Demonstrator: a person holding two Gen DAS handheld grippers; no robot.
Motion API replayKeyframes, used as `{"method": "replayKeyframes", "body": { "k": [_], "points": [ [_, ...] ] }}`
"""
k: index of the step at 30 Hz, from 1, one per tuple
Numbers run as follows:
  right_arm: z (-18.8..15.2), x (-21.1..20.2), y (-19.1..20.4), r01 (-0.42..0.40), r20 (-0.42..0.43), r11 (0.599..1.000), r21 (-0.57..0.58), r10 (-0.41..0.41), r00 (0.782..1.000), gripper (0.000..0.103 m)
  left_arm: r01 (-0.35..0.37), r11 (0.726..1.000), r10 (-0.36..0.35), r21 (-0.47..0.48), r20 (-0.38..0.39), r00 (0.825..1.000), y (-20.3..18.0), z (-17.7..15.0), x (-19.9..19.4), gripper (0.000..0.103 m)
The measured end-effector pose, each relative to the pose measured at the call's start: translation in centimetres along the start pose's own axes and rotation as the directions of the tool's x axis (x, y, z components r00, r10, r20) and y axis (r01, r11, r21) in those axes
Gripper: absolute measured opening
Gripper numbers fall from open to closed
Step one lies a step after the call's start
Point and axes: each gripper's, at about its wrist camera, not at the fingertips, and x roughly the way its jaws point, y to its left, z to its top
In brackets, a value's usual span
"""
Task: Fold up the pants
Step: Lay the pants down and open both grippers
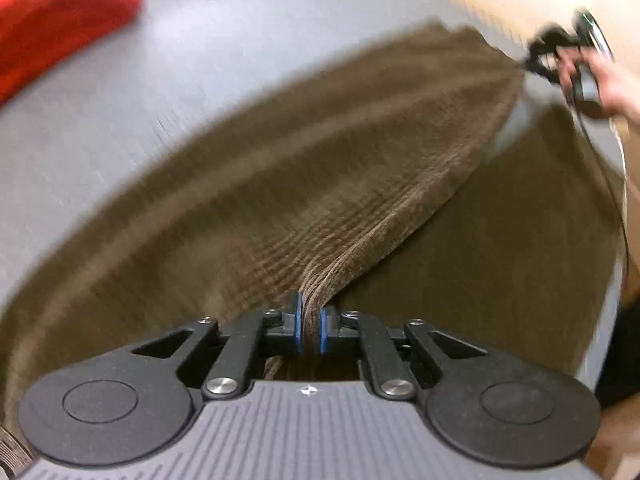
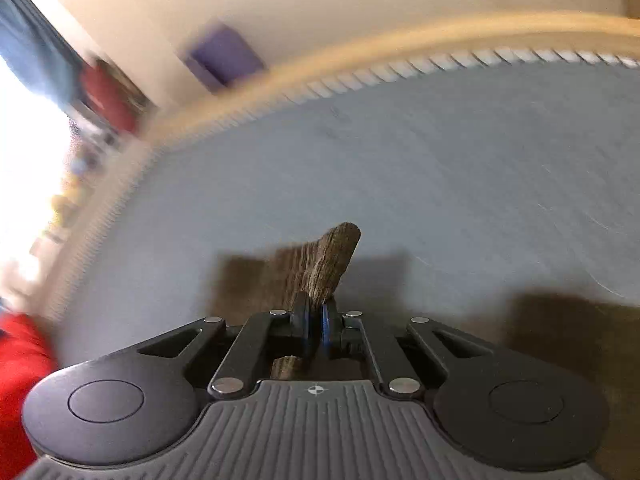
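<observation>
my left gripper [image 1: 310,326] has its jaws closed on a bunched edge of the brown corduroy pants [image 1: 304,184], which fan out ahead of it over the grey bench [image 1: 224,64]. my right gripper [image 2: 316,330] has its jaws clamped on another edge of the pants [image 2: 326,264]; a corner sticks up just past the pads. a red cloth [image 1: 52,16] lies well apart on the bench.

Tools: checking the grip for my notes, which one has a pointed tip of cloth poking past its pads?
The right tool: a corner of the brown pants pokes past it.
</observation>
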Motion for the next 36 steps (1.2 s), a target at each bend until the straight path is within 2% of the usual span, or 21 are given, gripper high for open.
{"method": "replayKeyframes", "body": {
  "k": [1,2,3,4,6,8,10,11,12,13,14,16,19,21,23,26,29,31,33,34,36],
  "points": [
    [-0.5,1.5,-0.8,0.065,-0.082,0.998,-0.015,-0.066,0.994,0.007,0.018,1.000,-0.018,-0.003,-0.020,1.000,-0.1,-0.4,0.4,0.017],
    [-1.0,2.6,-1.9,0.124,-0.143,0.992,-0.006,-0.124,0.982,0.008,0.043,0.999,-0.043,-0.018,-0.008,0.999,-0.1,-0.6,0.1,0.019],
    [-1.2,2.5,-2.9,0.108,-0.132,0.993,0.045,-0.101,0.986,0.008,0.075,0.996,-0.074,-0.043,0.018,0.997,0.4,-0.5,-0.7,0.023],
    [-1.0,2.3,-3.1,0.105,-0.118,0.992,0.071,-0.097,0.988,0.013,0.113,0.991,-0.108,-0.077,0.063,0.992,1.1,-0.4,-1.9,0.029],
    [-0.4,1.0,-1.8,0.183,-0.031,0.983,0.021,-0.182,0.983,0.018,0.178,0.974,-0.155,-0.140,0.161,0.975,2.8,-0.4,-4.2,0.034],
    [-0.1,-0.9,-0.3,0.206,0.114,0.978,-0.025,-0.202,0.973,0.018,0.180,0.964,-0.137,-0.196,0.215,0.967,4.5,-0.7,-5.2,0.034],
    [-0.2,-1.7,0.9,0.164,0.165,0.985,-0.061,-0.152,0.974,0.018,0.116,0.965,-0.074,-0.233,0.182,0.981,5.6,-1.4,-4.0,0.033],
    [-0.5,-1.7,1.5,0.129,0.159,0.989,-0.079,-0.115,0.981,0.018,0.086,0.963,-0.053,-0.256,0.135,0.989,5.9,-2.0,-2.6,0.032],
    [-0.8,-1.4,2.3,0.087,0.140,0.991,-0.103,-0.072,0.988,0.018,0.052,0.957,-0.040,-0.284,0.049,0.998,6.3,-2.8,-0.4,0.032],
    [-1.1,-1.1,3.1,0.053,0.118,0.991,-0.124,-0.038,0.992,0.018,0.023,0.953,-0.032,-0.302,-0.025,0.999,6.5,-3.6,1.3,0.035],
    [-1.5,-1.1,3.6,0.020,0.098,0.990,-0.143,-0.006,0.995,0.018,0.024,0.944,-0.039,-0.330,-0.040,0.998,6.9,-4.2,2.2,0.037],
    [-2.1,-1.5,4.9,-0.036,0.077,0.985,-0.169,0.049,0.996,0.019,0.034,0.919,-0.044,-0.392,-0.018,0.999,7.8,-4.0,1.4,0.037],
    [-2.5,-3.4,7.8,-0.126,0.068,0.972,-0.200,0.142,0.988,0.019,0.012,0.915,0.016,-0.404,0.066,0.998,8.6,-3.0,-2.4,0.037],
    [-2.7,-5.5,9.9,-0.206,0.058,0.951,-0.229,0.225,0.973,0.019,0.010,0.903,0.039,-0.429,0.105,0.994,9.3,-3.1,-5.4,0.037],
    [-3.2,-8.5,11.5,-0.284,0.042,0.920,-0.269,0.305,0.951,0.019,-0.005,0.879,0.076,-0.477,0.128,0.989,10.5,-3.4,-8.6,0.037],
    [-4.9,-13.7,14.4,-0.401,-0.018,0.845,-0.354,0.422,0.906,0.019,-0.042,0.862,0.127,-0.505,0.135,0.983,10.9,-4.2,-13.6,0.037],
    [-8.6,-19.7,16.0,-0.523,-0.139,0.721,-0.455,0.522,0.841,0.019,-0.080,0.867,0.161,-0.493,0.123,0.979,11.1,-7.6,-17.6,0.037],
    [-12.0,-23.4,16.3,-0.599,-0.275,0.613,-0.515,0.544,0.793,0.019,-0.108,0.873,0.176,-0.476,0.100,0.979,10.8,-10.7,-19.3,0.037],
    [-16.2,-26.7,15.9,-0.651,-0.412,0.490,-0.580,0.513,0.753,0.019,-0.132,0.872,0.185,-0.471,0.067,0.981,10.7,-14.3,-20.3,0.037],
    [-18.3,-28.0,15.5,-0.671,-0.472,0.426,-0.608,0.486,0.736,0.019,-0.133,0.866,0.181,-0.482,0.053,0.982,10.8,-16.1,-20.7,0.037],
    [-22.8,-30.5,14.2,-0.715,-0.590,0.271,-0.644,0.419,0.690,0.019,-0.111,0.839,0.160,-0.533,0.048,0.986,11.4,-20.3,-20.2,0.037]
  ]
}}
